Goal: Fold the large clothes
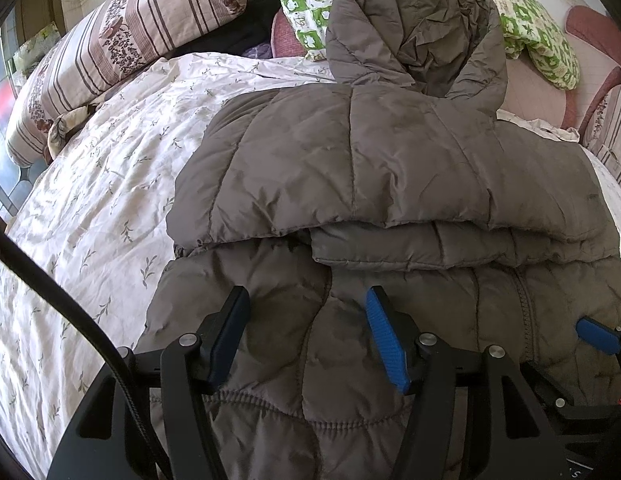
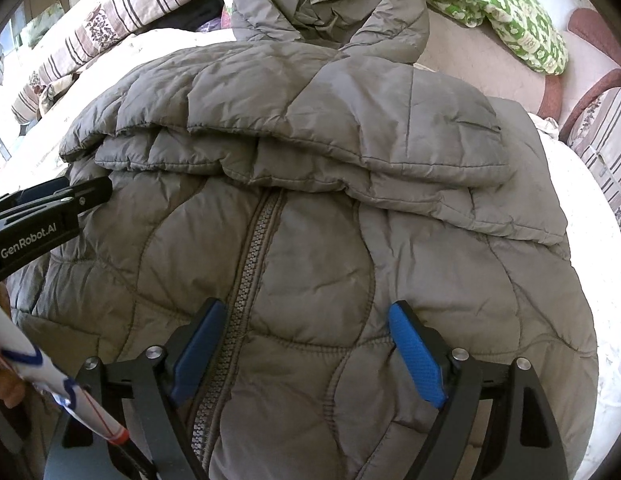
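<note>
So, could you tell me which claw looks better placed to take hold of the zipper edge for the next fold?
The right claw, probably. Its open fingers straddle the grey metal zipper of the grey-brown quilted puffer jacket. The left claw, also open, hovers over plain quilting near the jacket's left side, away from the zipper.

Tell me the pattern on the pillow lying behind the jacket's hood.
Green and white checks with leaf and flower prints on the pillow, clearest in the left wrist view.

A bed (image 1: 90, 208) under a pale leaf-print cover carried a grey-brown quilted jacket (image 1: 350, 168), folded, hood toward the headboard. Behind the jacket lay a striped pillow (image 1: 122, 36) and a green-patterned pillow (image 1: 526, 28).
</note>
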A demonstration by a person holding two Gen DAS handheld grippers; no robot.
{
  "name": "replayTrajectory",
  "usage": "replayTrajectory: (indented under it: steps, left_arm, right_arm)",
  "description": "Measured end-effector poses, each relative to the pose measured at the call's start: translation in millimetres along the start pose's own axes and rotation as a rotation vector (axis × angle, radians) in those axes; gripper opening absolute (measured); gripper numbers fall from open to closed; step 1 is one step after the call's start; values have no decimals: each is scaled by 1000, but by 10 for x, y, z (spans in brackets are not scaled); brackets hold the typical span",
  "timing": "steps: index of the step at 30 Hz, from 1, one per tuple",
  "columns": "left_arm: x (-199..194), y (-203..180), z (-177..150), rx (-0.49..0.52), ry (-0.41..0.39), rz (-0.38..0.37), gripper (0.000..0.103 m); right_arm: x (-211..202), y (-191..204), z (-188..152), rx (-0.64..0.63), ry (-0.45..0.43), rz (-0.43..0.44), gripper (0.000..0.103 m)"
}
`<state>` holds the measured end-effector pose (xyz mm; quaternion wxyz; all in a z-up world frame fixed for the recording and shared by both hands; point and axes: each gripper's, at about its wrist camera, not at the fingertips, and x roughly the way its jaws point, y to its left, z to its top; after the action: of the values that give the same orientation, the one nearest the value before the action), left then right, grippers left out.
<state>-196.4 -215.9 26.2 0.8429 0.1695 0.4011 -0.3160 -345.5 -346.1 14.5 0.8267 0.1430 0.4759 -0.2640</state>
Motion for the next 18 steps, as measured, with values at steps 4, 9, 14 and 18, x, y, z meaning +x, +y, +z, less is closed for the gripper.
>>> replayTrajectory:
  steps: [4, 9, 14, 18]
  left_arm:
    - [-2, 2, -3, 1, 1, 0, 60]
    - [1, -1, -1, 1, 0, 0, 60]
    - [-8, 3, -8, -2, -2, -1, 60]
    - [-25, 5, -13, -4, -3, -2, 60]
  right_arm:
    - [-3, -2, -7, 0, 0, -6, 90]
    - [-20, 0, -11, 0, 2, -9, 91]
    - [-143, 13, -71, -5, -4, -8, 91]
    - [-280, 37, -200, -17, -16, -32, 91]
